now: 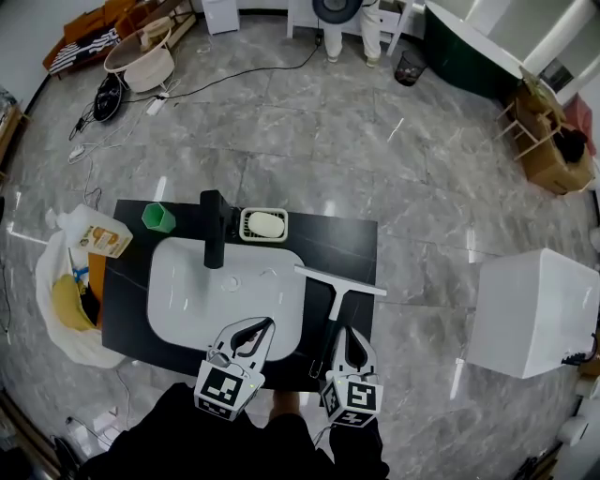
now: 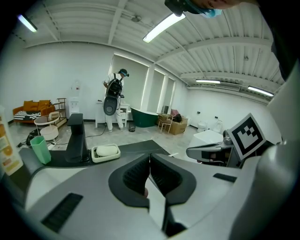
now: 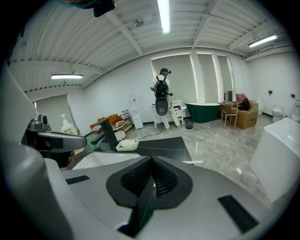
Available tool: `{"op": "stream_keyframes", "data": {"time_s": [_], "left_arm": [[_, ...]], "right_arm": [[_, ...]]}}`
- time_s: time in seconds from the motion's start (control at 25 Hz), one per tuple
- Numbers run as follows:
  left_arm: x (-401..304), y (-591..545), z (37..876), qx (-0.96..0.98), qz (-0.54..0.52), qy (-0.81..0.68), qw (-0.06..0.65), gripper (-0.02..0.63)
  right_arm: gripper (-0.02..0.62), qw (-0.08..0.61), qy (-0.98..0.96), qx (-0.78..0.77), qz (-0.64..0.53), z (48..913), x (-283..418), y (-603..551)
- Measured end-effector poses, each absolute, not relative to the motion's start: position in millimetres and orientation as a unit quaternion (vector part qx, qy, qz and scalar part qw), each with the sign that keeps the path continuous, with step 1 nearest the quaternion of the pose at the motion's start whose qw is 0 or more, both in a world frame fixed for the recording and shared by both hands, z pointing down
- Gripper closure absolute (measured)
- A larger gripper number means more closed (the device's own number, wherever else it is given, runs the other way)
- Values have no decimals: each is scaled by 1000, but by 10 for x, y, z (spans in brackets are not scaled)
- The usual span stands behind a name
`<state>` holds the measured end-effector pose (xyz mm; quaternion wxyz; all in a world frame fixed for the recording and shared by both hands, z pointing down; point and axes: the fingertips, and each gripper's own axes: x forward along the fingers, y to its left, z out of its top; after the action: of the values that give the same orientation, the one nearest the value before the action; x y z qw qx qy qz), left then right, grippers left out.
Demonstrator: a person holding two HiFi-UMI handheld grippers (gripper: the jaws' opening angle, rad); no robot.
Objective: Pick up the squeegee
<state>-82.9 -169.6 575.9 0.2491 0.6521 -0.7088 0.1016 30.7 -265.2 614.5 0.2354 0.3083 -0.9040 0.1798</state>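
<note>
The squeegee (image 1: 338, 282) lies on the right part of the black countertop (image 1: 337, 239). Its white blade runs slantwise, and its handle runs toward me beside the white sink (image 1: 187, 300). My right gripper (image 1: 340, 330) hovers over the near end of that handle, shut, with nothing seen between its pads. In the right gripper view the jaws (image 3: 150, 161) meet, and the blade's tip (image 3: 192, 162) shows just beyond them. My left gripper (image 1: 266, 324) hangs over the sink's near right corner, also shut and empty; the left gripper view (image 2: 150, 159) shows its jaws touching.
A black faucet (image 1: 215, 230), a green cup (image 1: 157, 217) and a soap dish (image 1: 263, 225) stand along the counter's far edge. A soap bottle (image 1: 98, 234) and a white bag (image 1: 66, 309) sit at the left. To the right is a white cabinet (image 1: 534, 314). A person (image 1: 352, 28) stands far back.
</note>
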Motion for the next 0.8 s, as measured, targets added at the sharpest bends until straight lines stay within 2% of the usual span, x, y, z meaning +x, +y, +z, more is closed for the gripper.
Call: {"op": "stream_keyframes", "data": {"time_s": [0.24,0.28,0.32,0.36,0.8], "left_arm": [[-942,-1750,6001,634,102,-719,267,581],[-959,-1757,6024,631,101,-721,269,581],[-978,-1767,6044,629,100,-722,270,581],[-996,-1779,6062,627,99,-724,271,581],[-1169,-1901,6370,607,94,-735,288,581]], "right_arm": [[578,264,-890,315,198,6511,243,-2776],[549,269,-889,309,205,6568,222,-2781],[478,273,-887,303,215,6626,199,-2787],[463,278,-885,300,224,6685,182,-2798],[430,319,-866,294,248,7183,62,-2969]]}}
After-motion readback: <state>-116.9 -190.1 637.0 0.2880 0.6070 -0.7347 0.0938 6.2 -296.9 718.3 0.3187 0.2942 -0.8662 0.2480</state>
